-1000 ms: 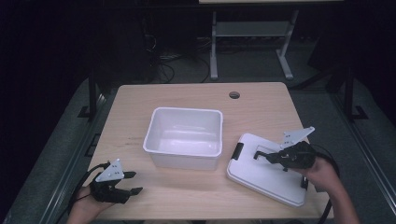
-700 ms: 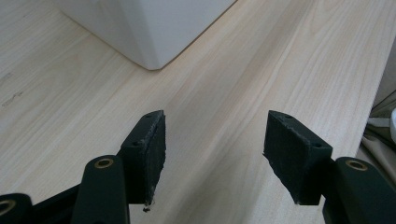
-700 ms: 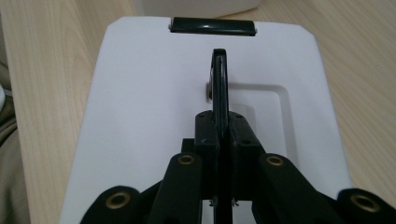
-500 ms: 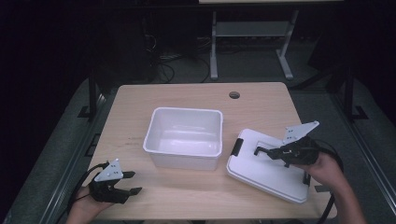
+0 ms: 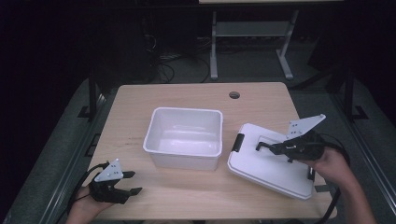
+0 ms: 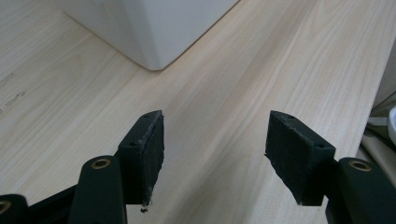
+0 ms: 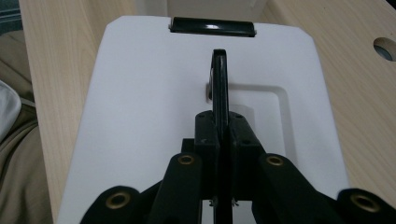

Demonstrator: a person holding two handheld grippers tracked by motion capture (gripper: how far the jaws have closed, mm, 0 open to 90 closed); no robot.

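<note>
Slippage is worrying me most: my right gripper (image 5: 264, 146) is pinching the thin black handle (image 7: 219, 79) of the white lid (image 5: 261, 170) with its fingers pressed tight on it, and the lid is hanging tilted at the lower right of the high view, its far edge toward the white bin (image 5: 183, 136). With such a narrow hold the lid could be swinging or twisting loose, and its latch edge could be knocking the bin's rim. My left gripper (image 5: 134, 183) is resting at the lower left on the bench (image 5: 187, 95), fingers spread with nothing between them. Compared with a second ago, the lid is tilting higher off the bench and the right gripper is sitting higher.
</note>
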